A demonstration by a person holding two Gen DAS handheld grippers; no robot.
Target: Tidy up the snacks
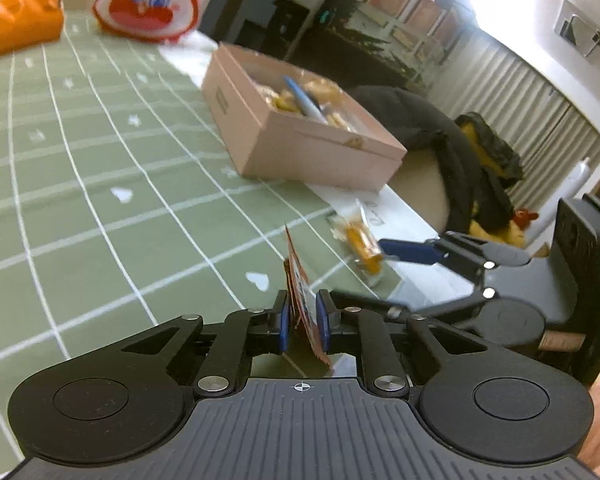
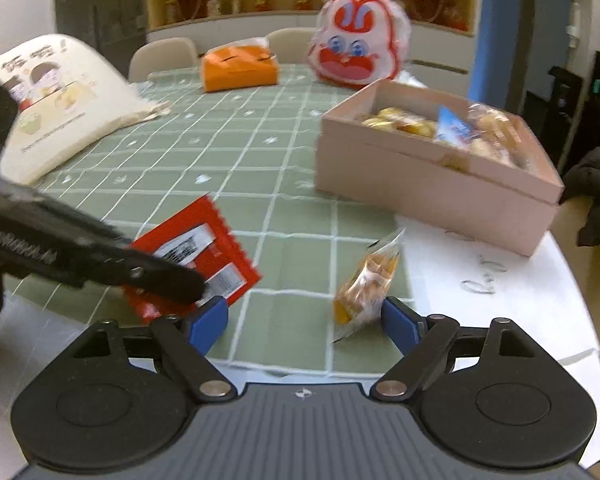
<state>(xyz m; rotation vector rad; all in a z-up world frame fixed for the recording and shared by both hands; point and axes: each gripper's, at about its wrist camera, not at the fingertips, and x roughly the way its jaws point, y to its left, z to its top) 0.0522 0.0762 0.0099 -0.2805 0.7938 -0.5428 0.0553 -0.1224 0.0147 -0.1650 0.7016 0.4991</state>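
Observation:
My left gripper (image 1: pixel 302 314) is shut on a flat red snack packet (image 1: pixel 298 284), held edge-on between its blue pads just above the green checked tablecloth (image 1: pixel 100 152). The right wrist view shows that red packet (image 2: pixel 204 248) in the dark left gripper (image 2: pixel 176 282). My right gripper (image 2: pixel 303 324) stands open and low over the table. A clear packet of orange snacks (image 2: pixel 366 288) lies between its fingers, close to the right pad (image 2: pixel 400 322). Further right stands an open pink box (image 2: pixel 420 160), with several wrapped snacks inside. The pink box (image 1: pixel 320 152) also shows in the left wrist view.
An orange bag (image 2: pixel 240 68) and a red-and-white rabbit-face bag (image 2: pixel 356 48) sit at the far side. A cream cloth bag (image 2: pixel 60 108) lies at the left. White paper (image 2: pixel 500 280) covers the table's right corner. A dark jacket (image 1: pixel 440 140) hangs on a chair beyond the edge.

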